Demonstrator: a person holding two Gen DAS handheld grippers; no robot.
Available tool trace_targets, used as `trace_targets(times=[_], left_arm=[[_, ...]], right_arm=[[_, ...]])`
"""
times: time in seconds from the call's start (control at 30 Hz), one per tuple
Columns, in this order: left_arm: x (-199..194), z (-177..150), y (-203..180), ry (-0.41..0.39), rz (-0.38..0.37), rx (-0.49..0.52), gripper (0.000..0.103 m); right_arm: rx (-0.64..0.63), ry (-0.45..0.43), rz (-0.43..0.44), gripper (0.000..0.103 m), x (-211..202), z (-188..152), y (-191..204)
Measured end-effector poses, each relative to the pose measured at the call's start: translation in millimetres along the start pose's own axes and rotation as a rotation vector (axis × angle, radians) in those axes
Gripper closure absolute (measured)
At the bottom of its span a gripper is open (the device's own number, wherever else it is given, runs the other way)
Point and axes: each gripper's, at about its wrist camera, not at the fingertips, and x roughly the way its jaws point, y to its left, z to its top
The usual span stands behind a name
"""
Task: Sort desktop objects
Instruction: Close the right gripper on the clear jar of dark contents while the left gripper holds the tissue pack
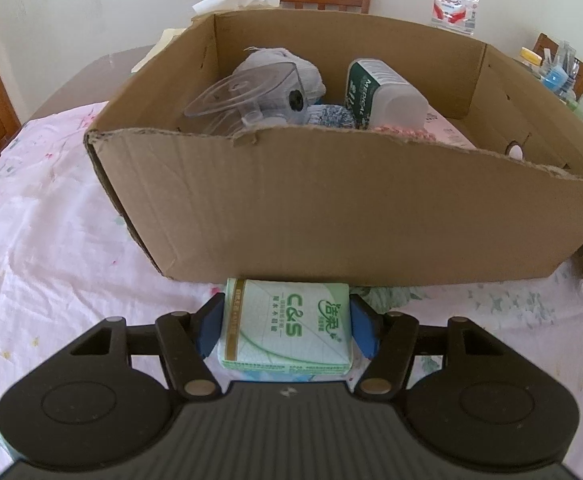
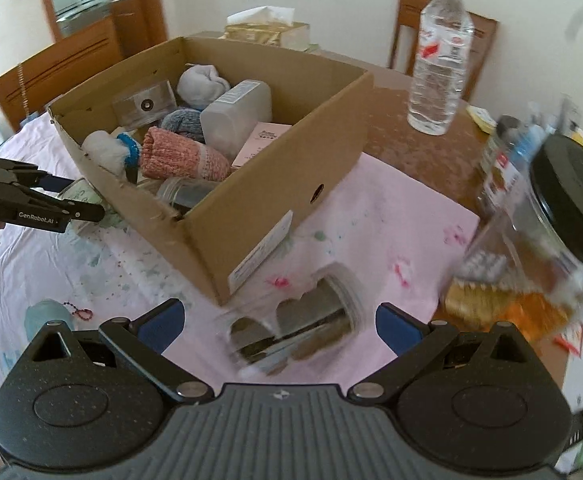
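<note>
While the cardboard box (image 2: pixel 227 200) on the pink cloth (image 2: pixel 391 216) already holds socks, a plastic bottle and other bits (so much of the sorting looks done), several things remain outside. A black-lidded jar (image 2: pixel 563 240) and a water bottle (image 2: pixel 439 56) stand to the right. An empty glass jar (image 2: pixel 299 324) lies on its side between the spread-apart jaws of the right gripper (image 2: pixel 277 322). Smallest, the tissue pack (image 1: pixel 287 324) is clamped in the left gripper (image 1: pixel 287 326), low against the box's near wall.
</note>
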Motion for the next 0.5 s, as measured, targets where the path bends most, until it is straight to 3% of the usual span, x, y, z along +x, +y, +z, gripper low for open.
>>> trace_targets(times=[0.5], left_arm=[[0.2,1.2,-0.6,0.011,0.020,-0.025,0.039]], right_arm=[[-0.030,0.047,0.143,0.000,33.4,10.9,-18.8]])
